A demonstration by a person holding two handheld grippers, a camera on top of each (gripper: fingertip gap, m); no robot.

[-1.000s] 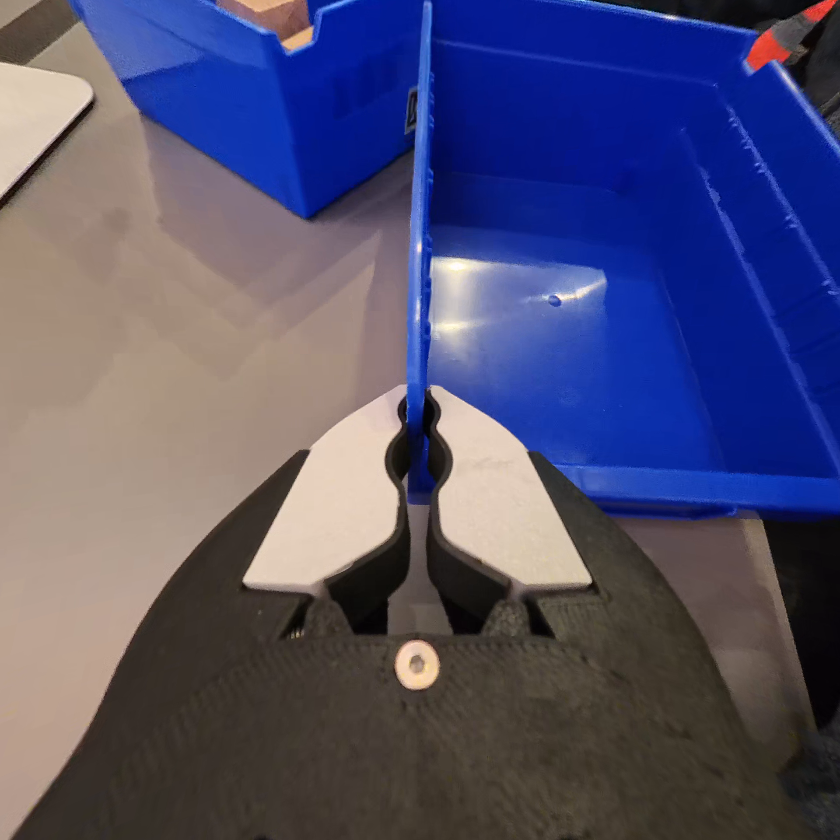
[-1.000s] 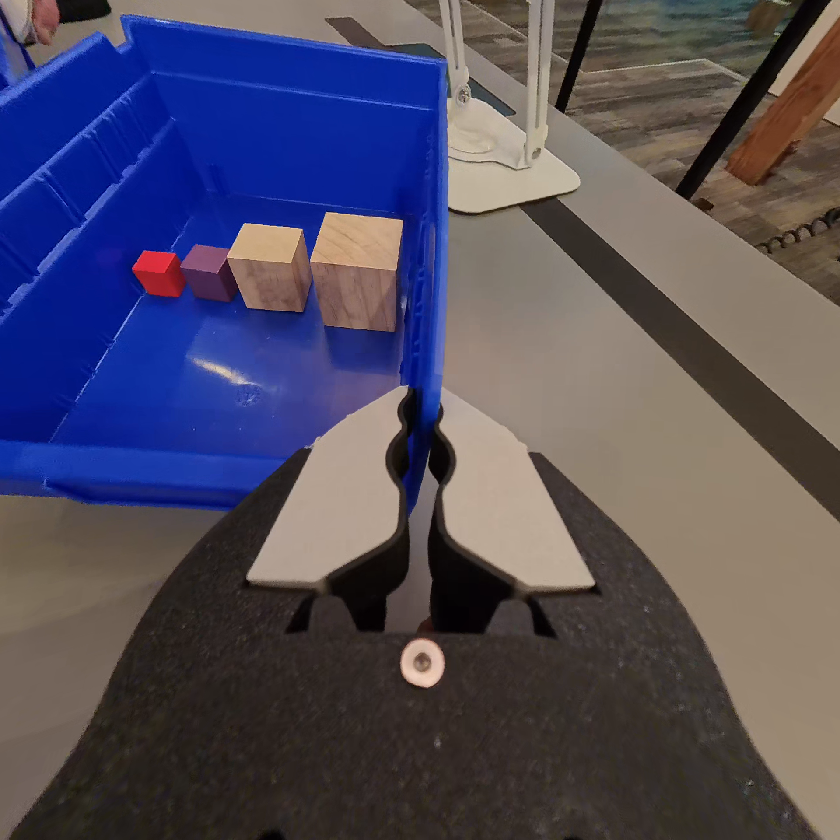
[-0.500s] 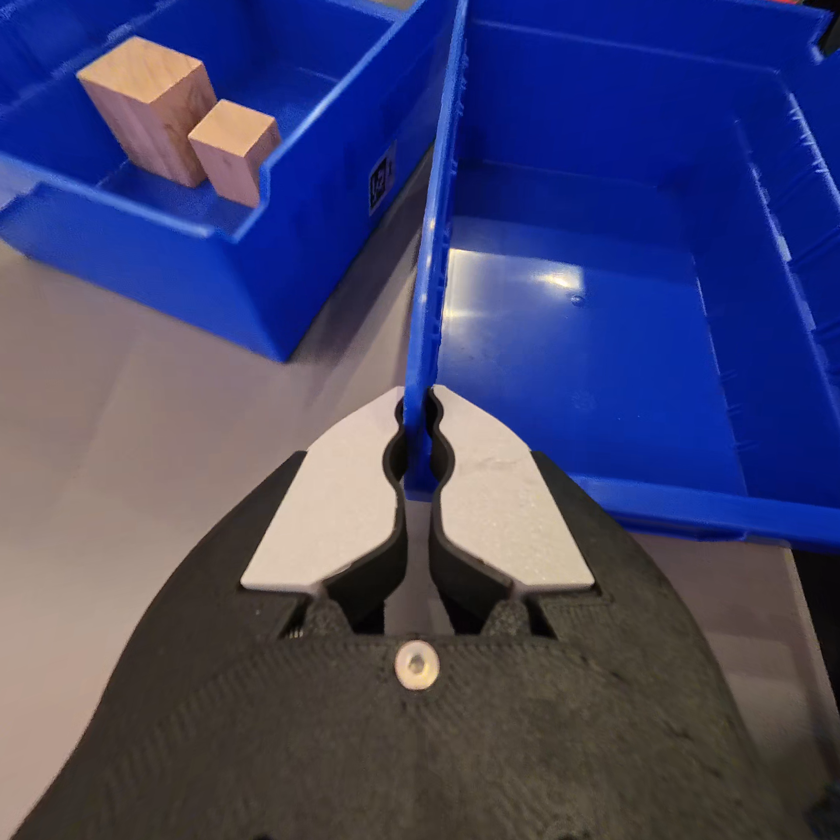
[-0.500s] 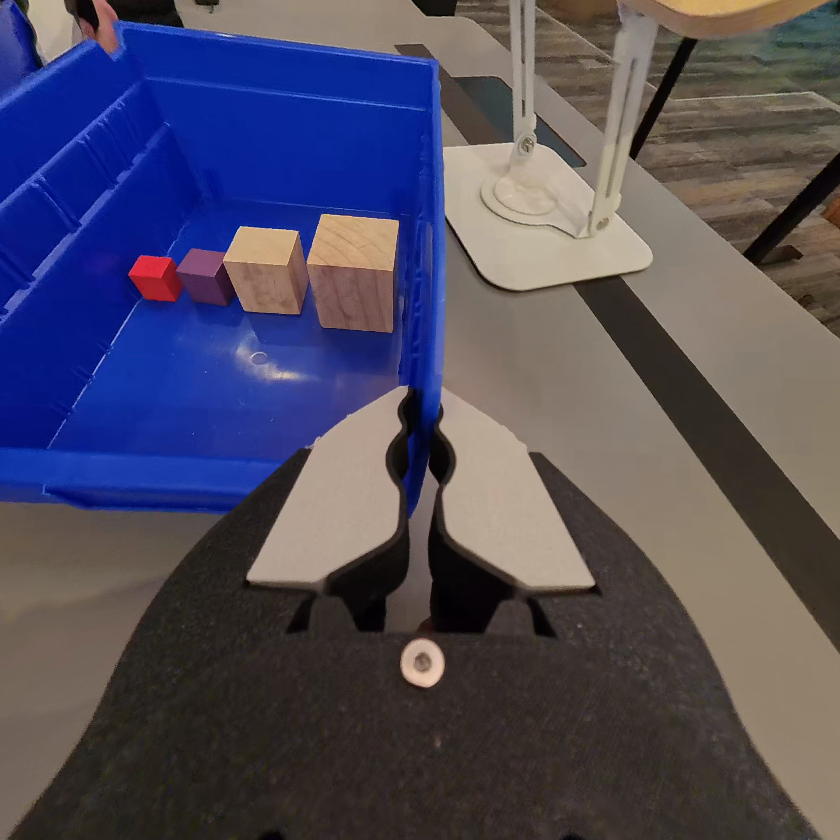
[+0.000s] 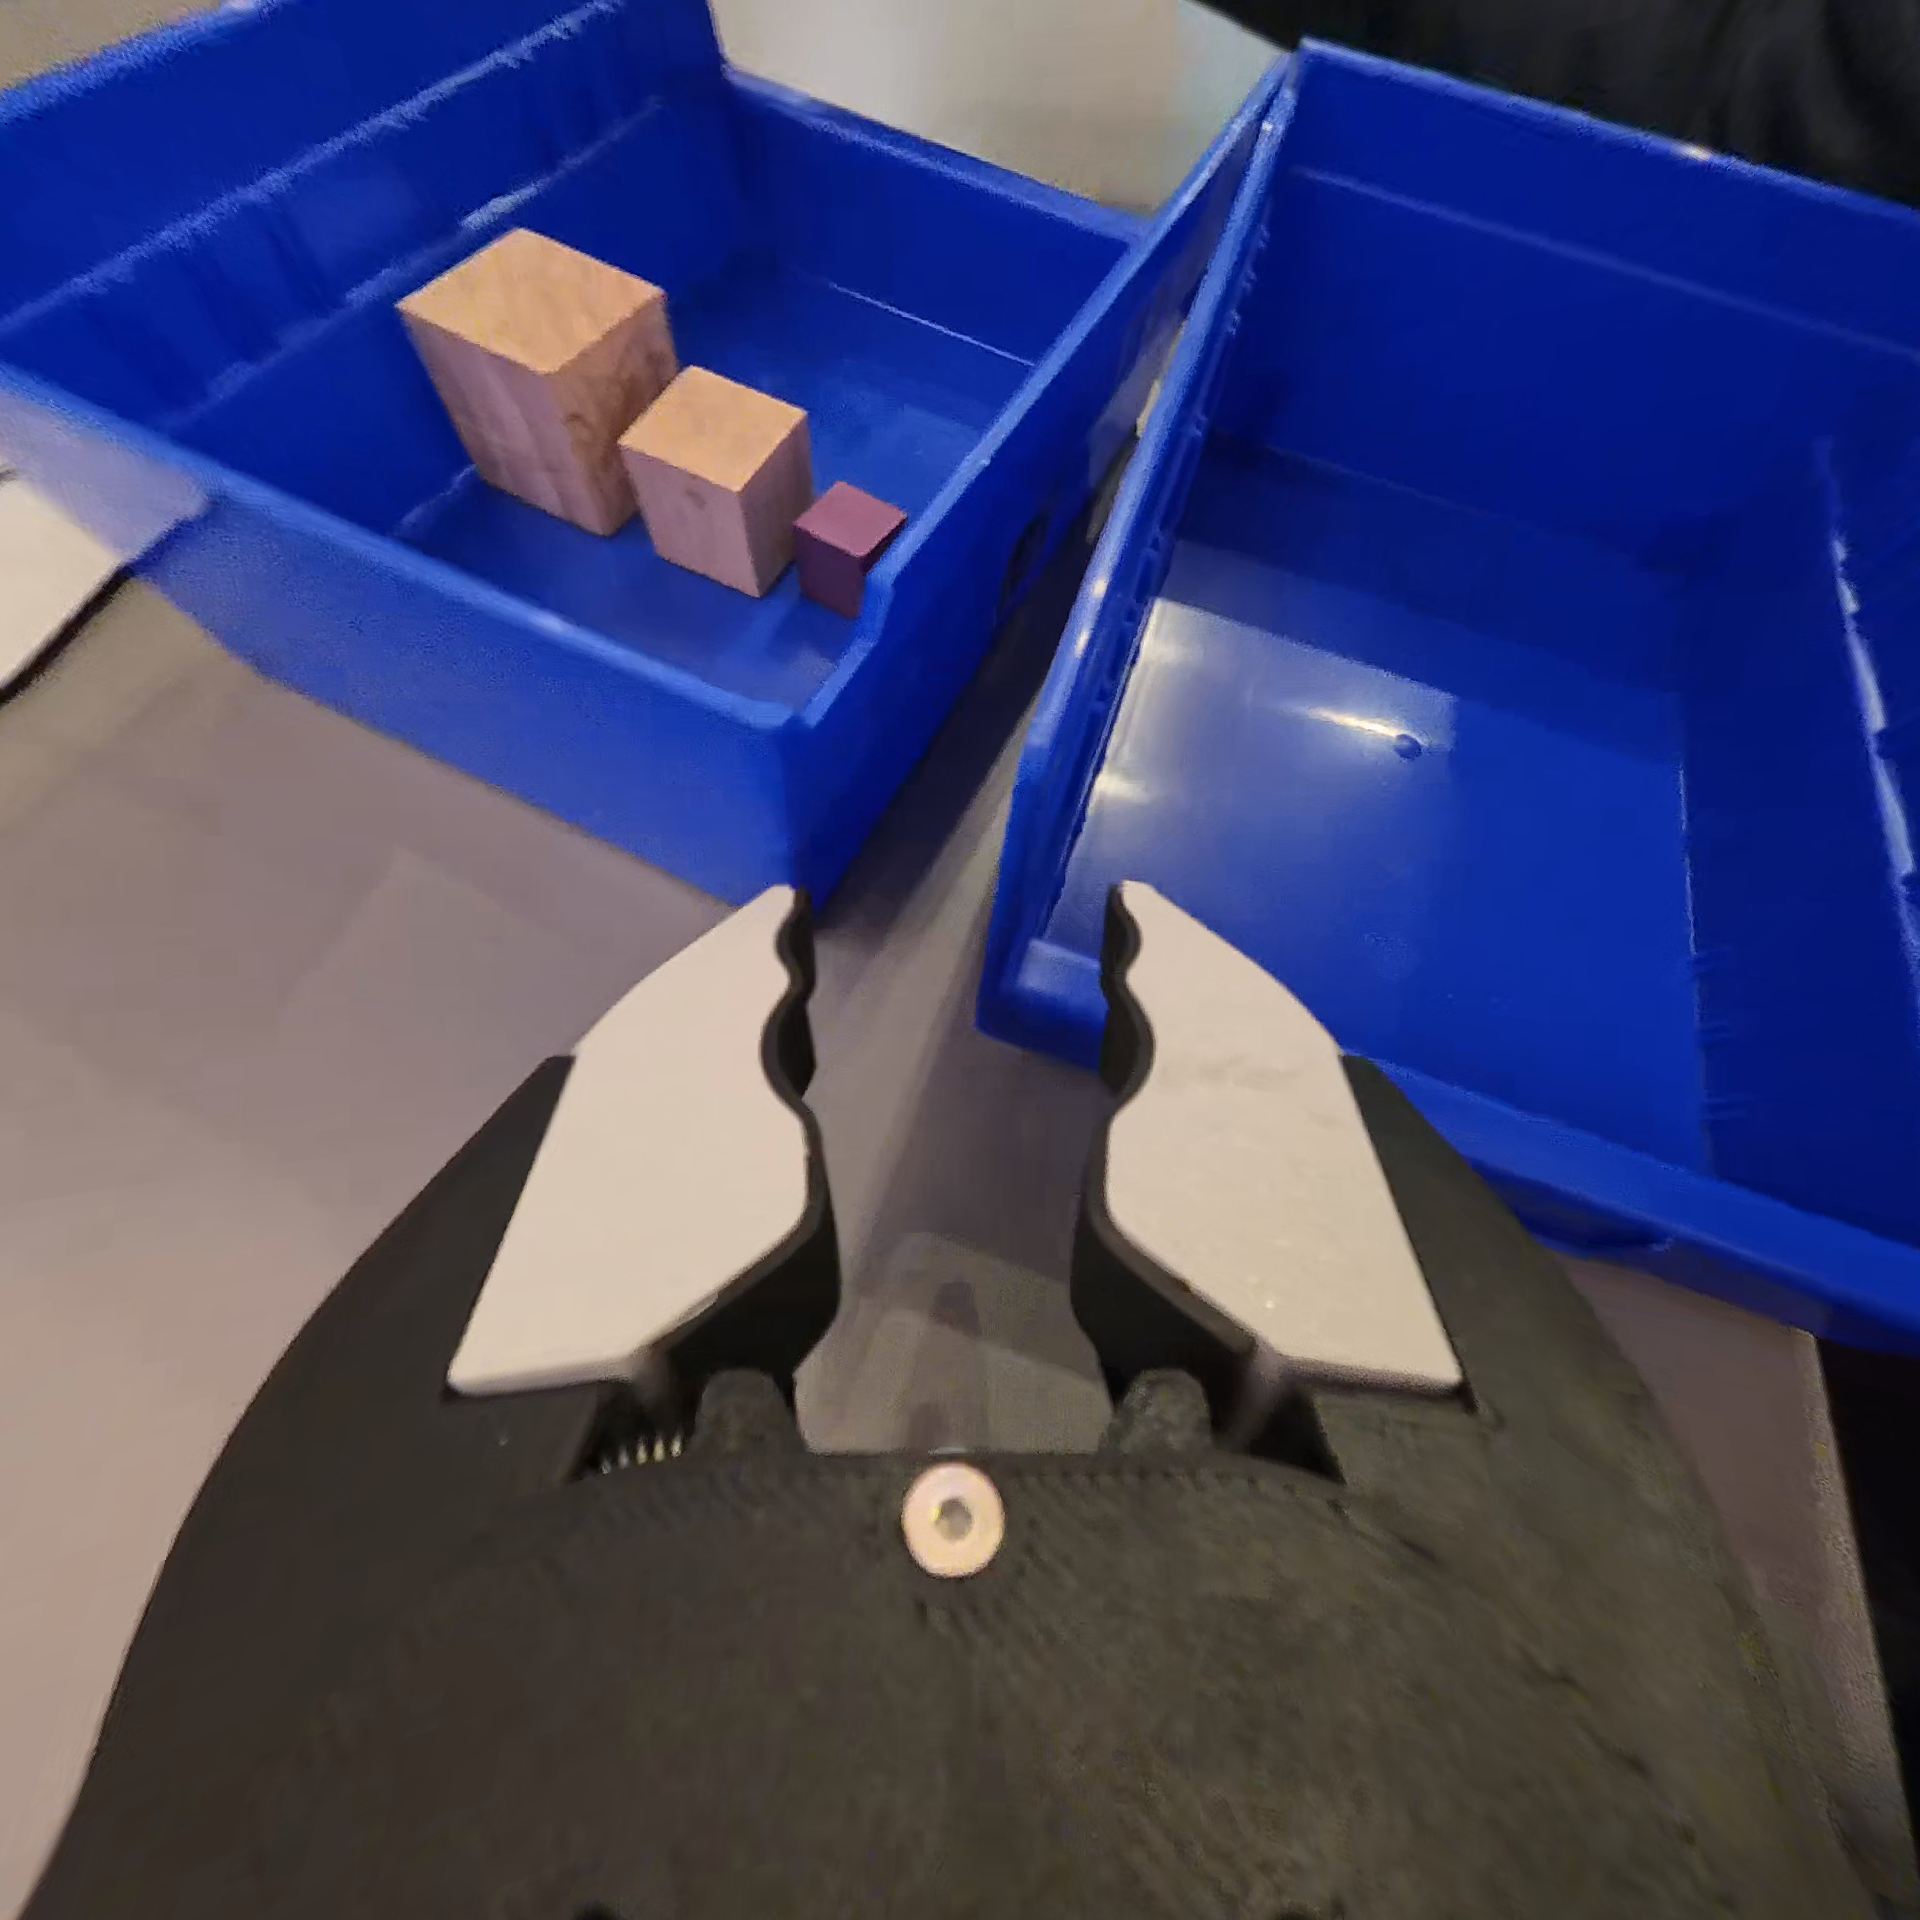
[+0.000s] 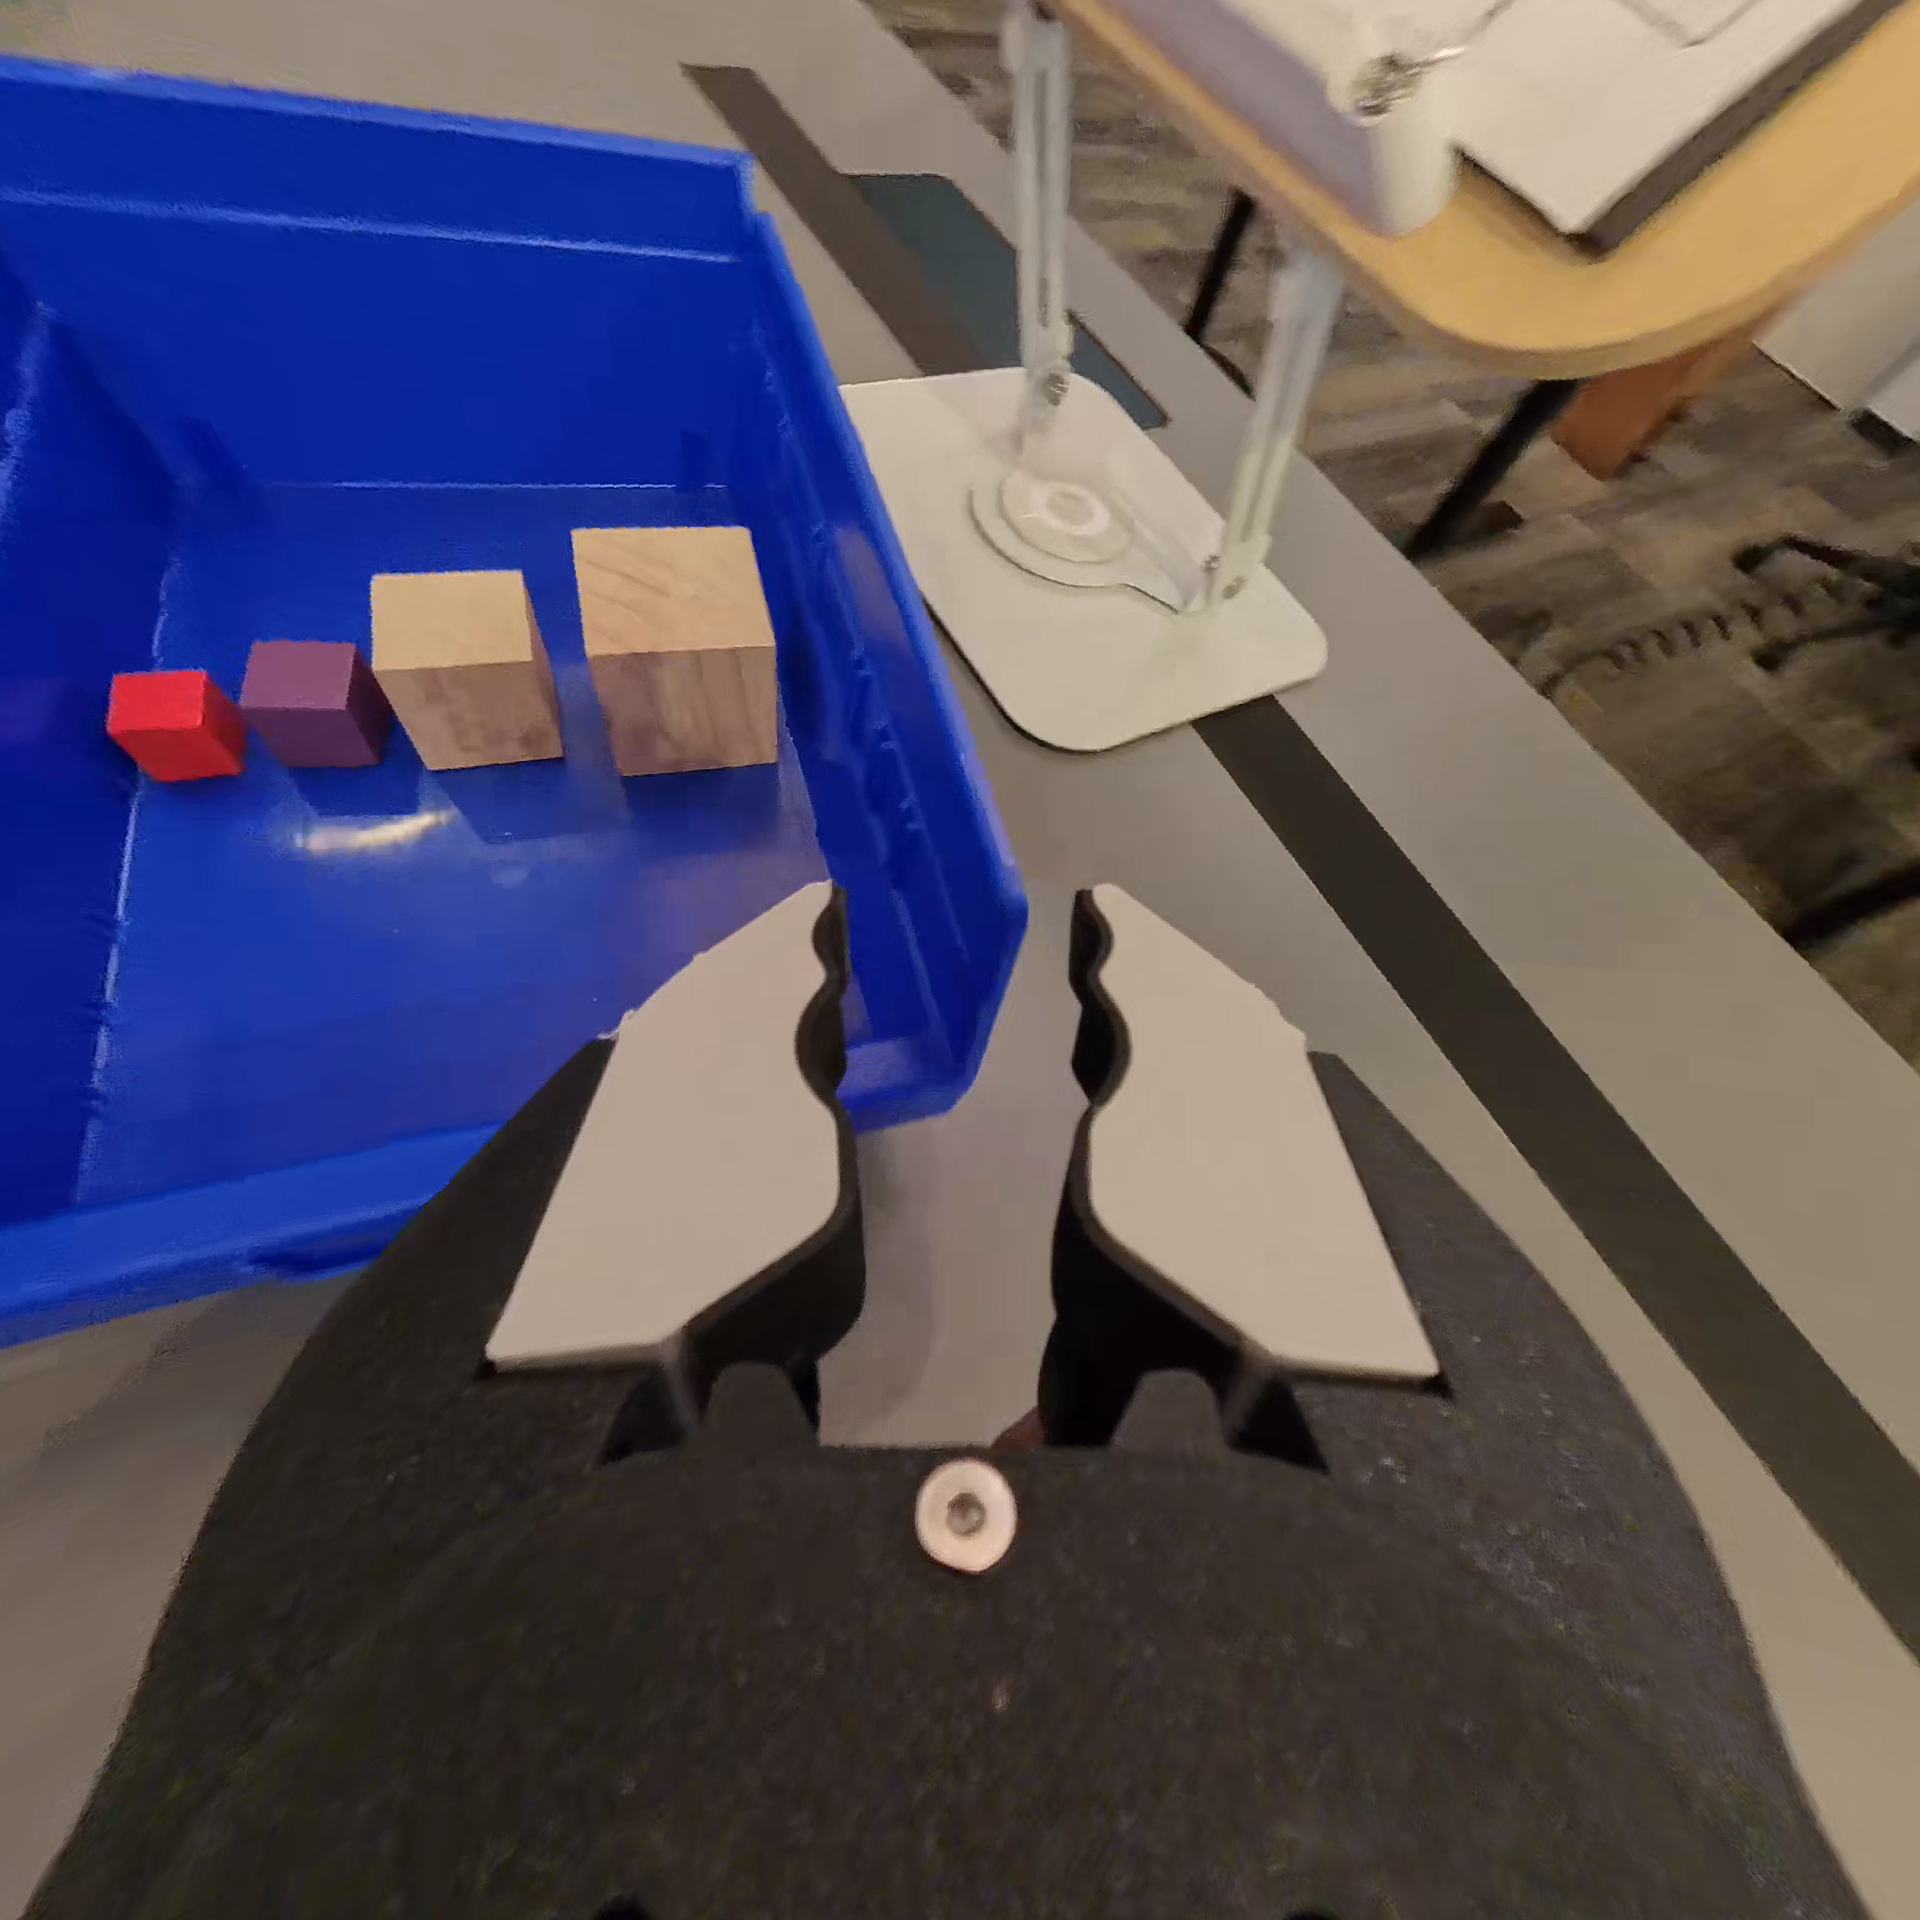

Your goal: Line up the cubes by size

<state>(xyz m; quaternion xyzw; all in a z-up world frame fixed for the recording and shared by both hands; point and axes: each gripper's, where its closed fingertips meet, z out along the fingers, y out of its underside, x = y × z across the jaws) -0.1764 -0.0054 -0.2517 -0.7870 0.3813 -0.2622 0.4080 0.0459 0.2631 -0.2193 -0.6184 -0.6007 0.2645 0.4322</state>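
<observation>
Blurring softens both views; red cube (image 6: 175, 724) hidden from left view; both jaws apart, bare.

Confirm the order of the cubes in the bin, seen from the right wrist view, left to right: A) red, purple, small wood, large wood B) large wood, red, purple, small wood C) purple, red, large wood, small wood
A: the red cube, purple cube, smaller wooden cube and larger wooden cube stand in a row, growing rightward.

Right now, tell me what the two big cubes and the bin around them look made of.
Large cube and medium cube: apparently unpainted wood, with visible grain and a matte tan finish. Blue bin: probably moulded plastic, glossy, with floor glare and ribbed walls.
</observation>
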